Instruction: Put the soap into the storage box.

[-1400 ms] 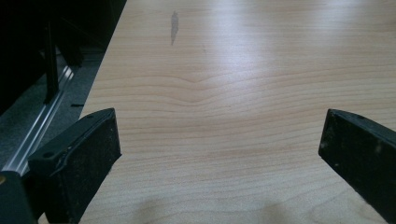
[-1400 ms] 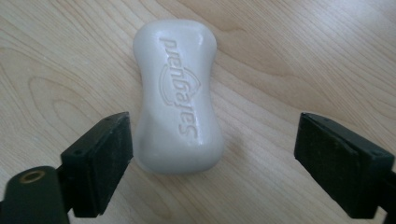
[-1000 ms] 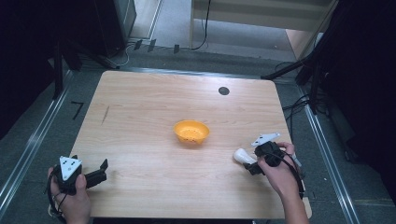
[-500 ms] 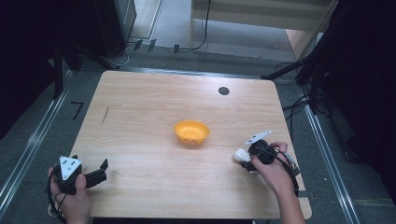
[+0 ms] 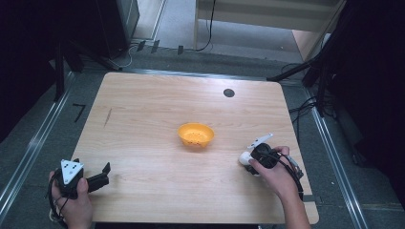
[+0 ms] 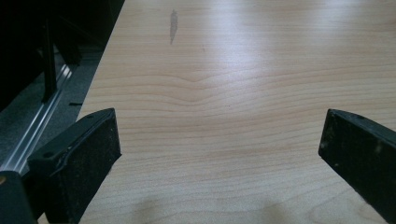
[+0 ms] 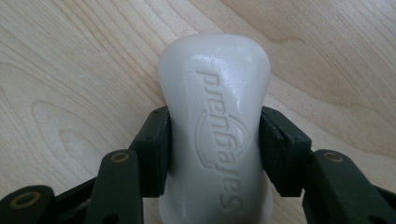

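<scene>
A white bar of soap point(image 7: 215, 126) with raised lettering sits between the jaws of my right gripper point(image 7: 215, 149), which is shut on its waist. From above, that right gripper point(image 5: 248, 160) is low over the table's right side, the soap point(image 5: 245, 159) poking out toward the left. An orange bowl point(image 5: 196, 134) stands at mid table, to the left of and beyond the soap. My left gripper point(image 5: 106, 172) rests near the front left corner, and in its own view the left gripper point(image 6: 219, 144) is wide open over bare wood.
The wooden table point(image 5: 153, 109) has a small dark round hole point(image 5: 229, 92) near its far edge and a dark streak point(image 5: 108, 116) at the left. Metal rails and cables run along the floor on both sides.
My right gripper has moved left and slightly toward me with the soap in it, lower toward the table. The left gripper has stayed put.
</scene>
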The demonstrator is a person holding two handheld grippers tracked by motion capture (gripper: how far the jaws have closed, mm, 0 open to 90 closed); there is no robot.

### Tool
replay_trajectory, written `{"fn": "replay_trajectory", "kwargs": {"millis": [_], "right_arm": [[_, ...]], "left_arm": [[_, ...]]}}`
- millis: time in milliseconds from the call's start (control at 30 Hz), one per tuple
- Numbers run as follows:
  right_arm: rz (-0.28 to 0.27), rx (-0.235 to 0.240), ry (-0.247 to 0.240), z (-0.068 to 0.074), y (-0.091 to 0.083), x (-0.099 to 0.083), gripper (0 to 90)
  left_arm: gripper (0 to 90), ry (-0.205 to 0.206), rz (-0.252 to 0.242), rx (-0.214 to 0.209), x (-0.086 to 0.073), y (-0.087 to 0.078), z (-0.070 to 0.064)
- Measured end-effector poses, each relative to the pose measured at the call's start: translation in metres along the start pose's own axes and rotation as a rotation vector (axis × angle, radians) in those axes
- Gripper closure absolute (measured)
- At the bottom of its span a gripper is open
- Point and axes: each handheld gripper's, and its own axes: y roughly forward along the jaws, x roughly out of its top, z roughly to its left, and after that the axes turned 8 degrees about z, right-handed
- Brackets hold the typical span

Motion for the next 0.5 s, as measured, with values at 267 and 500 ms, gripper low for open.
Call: {"fn": "replay_trajectory", "kwargs": {"millis": [267, 500], "right_arm": [[-0.018, 0.019, 0.004, -0.0026, 0.0007, -0.0025, 49.8], [-0.021, 0.041, 0.000, -0.0044, 0.0007, -0.0039, 50.5]], "left_arm": [[0.0, -0.001, -0.002, 0.003, -0.0001, 0.0000, -0.0002], [0.0, 0.005, 0.000, 0.005, 0.0000, 0.0002, -0.0006]]}}
